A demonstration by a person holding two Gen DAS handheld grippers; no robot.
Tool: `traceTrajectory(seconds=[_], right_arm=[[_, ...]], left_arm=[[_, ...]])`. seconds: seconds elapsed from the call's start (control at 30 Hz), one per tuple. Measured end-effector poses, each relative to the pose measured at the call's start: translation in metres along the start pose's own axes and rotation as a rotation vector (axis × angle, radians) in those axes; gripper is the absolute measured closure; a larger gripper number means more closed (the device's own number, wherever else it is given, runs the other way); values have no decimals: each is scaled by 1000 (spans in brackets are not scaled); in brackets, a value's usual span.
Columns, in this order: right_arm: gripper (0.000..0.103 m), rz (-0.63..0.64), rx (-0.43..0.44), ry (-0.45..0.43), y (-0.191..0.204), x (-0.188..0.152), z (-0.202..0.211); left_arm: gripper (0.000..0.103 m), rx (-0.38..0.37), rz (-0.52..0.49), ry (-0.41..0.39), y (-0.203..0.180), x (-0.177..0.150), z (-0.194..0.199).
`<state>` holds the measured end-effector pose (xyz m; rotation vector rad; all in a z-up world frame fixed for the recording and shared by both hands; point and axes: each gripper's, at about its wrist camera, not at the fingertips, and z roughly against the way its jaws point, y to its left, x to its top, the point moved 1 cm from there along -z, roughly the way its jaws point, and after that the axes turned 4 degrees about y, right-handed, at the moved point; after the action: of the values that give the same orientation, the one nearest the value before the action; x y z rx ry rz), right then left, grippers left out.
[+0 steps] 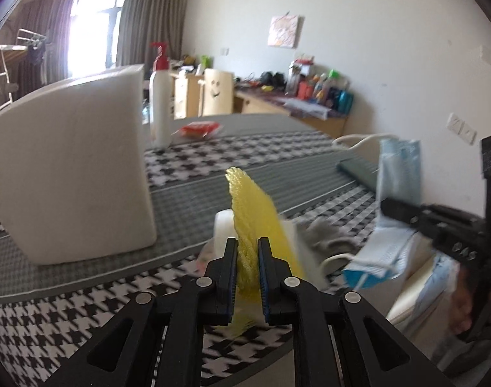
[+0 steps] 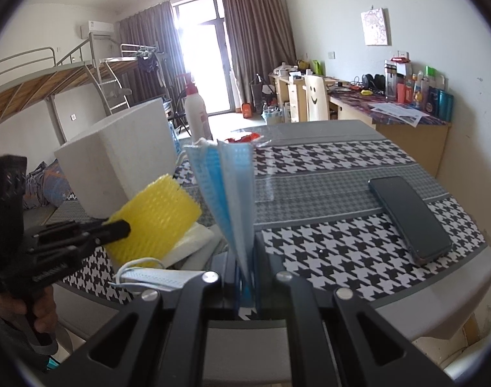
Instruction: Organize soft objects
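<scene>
Left wrist: left tongs (image 1: 248, 251) clenched on yellow net (image 1: 250, 213), held over a white pad (image 1: 223, 225) on the surface (image 1: 68, 306). Looks like the put-down step; next it calls for lowering onto the pile, then letting go. Foam block (image 1: 74, 174) stands close on the left, free room ahead.

Right wrist: right tongs (image 2: 246, 285) clamped tight on blue masks (image 2: 229, 187), lifted upright. Another mask (image 2: 155, 275) lies near the surface's front edge. Phone (image 2: 410, 216) on the right sits near the edge, so keep clear.
</scene>
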<state>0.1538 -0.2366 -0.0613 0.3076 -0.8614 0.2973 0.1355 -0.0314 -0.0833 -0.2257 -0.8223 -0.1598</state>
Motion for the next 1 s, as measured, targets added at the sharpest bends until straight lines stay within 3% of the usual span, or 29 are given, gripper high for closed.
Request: traceTrajectory(seconds=[0.07, 0.2, 0.37, 0.5, 0.73, 1.0], right_arm=[[94, 2, 3, 4, 2, 0, -2], [94, 6, 5, 6, 4, 0, -2], [94, 4, 3, 7, 3, 1, -2], [94, -4, 0, 5, -1, 0, 0], [94, -22, -13, 6, -10, -5, 2], [94, -38, -11, 8, -13, -8, 3]], left_arm=[[78, 21, 2, -3, 2, -1, 1], [45, 75, -13, -35, 0, -2, 7], [32, 106, -55, -82, -11, 3, 17], [30, 91, -91, -115, -20, 6, 25], [30, 41, -160, -61, -37, 6, 9], [30, 86, -178, 12, -36, 1, -14]])
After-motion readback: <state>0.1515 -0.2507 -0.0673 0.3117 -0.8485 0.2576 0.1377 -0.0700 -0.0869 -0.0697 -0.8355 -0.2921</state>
